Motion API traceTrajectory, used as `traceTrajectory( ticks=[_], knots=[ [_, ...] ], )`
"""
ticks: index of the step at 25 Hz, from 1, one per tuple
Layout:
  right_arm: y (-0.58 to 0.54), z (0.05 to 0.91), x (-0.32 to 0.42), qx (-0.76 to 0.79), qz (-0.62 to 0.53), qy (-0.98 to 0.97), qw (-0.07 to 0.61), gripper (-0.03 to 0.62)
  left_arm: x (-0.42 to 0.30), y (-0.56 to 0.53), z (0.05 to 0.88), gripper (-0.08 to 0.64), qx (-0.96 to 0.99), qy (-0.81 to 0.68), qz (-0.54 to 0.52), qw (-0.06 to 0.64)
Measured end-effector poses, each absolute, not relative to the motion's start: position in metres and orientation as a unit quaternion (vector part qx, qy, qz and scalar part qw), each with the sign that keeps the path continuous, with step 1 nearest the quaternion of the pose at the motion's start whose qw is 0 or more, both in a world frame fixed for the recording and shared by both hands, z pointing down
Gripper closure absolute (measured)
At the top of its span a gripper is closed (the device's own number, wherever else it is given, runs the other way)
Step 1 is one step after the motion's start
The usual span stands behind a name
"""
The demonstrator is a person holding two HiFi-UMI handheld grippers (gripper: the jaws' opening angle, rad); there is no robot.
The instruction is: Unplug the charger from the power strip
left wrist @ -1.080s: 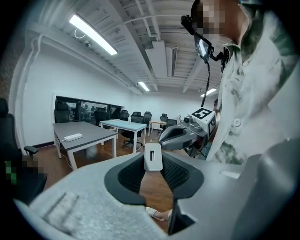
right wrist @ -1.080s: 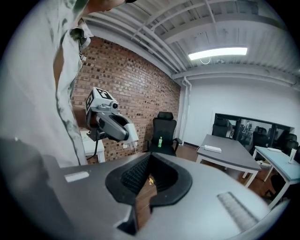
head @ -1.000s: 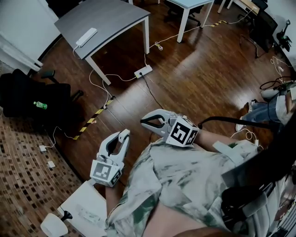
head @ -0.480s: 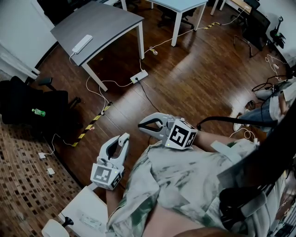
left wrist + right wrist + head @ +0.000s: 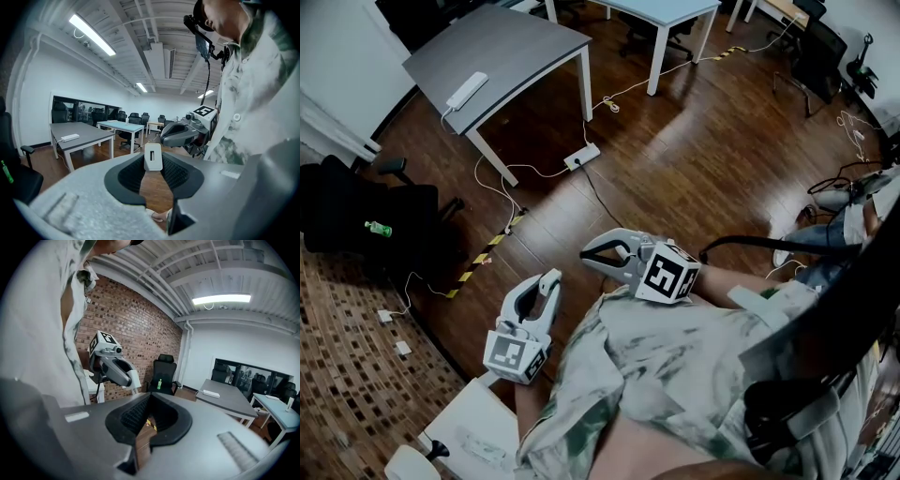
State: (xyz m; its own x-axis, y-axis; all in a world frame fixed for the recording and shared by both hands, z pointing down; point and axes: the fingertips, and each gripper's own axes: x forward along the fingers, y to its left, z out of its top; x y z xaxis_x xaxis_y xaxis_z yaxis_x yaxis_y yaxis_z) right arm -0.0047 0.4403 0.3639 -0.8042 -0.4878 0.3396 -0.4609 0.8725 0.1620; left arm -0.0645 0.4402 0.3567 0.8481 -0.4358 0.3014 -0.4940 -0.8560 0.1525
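In the left gripper view a small white charger (image 5: pixel 153 157) with a slot in its face sits clamped between the jaw tips. My left gripper (image 5: pixel 550 277) is shut on it, held in the air in front of the person's body. My right gripper (image 5: pixel 586 253) hovers just to its right, shut with nothing in it. A white power strip (image 5: pixel 467 89) lies on the grey table (image 5: pixel 525 42) far ahead, with a cable running down to the floor. It also shows as the power strip (image 5: pixel 70 138) and the power strip (image 5: pixel 211 393) in the gripper views. Another strip (image 5: pixel 581 155) lies on the floor.
A black office chair (image 5: pixel 356 202) with a green bottle (image 5: pixel 378 228) stands at the left. Cables and yellow-black tape (image 5: pixel 492 239) cross the wooden floor. A light-blue table (image 5: pixel 675 9) stands at the back, and a white table (image 5: pixel 469 412) is near the person's left side.
The head view shifted slightly at first, so the tables sit a little lower and further left in the picture. Both grippers keep their places and their jaws look unchanged.
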Motion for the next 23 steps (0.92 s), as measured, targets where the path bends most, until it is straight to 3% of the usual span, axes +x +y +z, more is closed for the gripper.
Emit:
traceTrajectory(
  ticks=[15,23],
  knots=[
    [0.409,0.389,0.027,0.257,-0.006,-0.946,0.197,0.586,-0.045,0.401,0.368,0.456,0.949,-0.262,0.124,0.124],
    [0.335,0.378,0.099,0.270,-0.024,-0.945,0.183,0.586,0.030,0.320,0.369,0.456,0.953,-0.248,0.130,0.115]
  ],
)
